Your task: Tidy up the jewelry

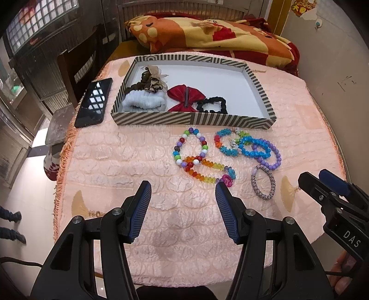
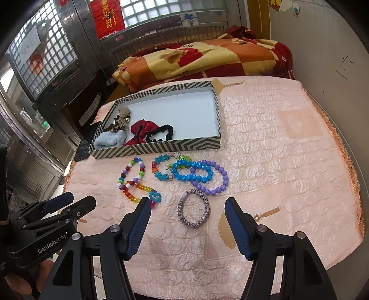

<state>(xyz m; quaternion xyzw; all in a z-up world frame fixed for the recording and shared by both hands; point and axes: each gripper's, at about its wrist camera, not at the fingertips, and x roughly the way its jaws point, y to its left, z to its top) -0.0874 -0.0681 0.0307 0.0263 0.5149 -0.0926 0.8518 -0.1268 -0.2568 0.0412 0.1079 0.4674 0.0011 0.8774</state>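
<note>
Both views are evenly and fairly brightly lit by soft daylight from the glass-block window (image 2: pixel 159 11) at the back. Shadows are faint: a dim patch lies on the pink cloth (image 1: pixel 166 240) near the bottom. The phone (image 1: pixel 94 101) screen mirrors the window grid as glare. Fisheye bending curves the cloth's edges, and the corners fall to black. Focus is sharp in the middle, softer toward the rim.
</note>
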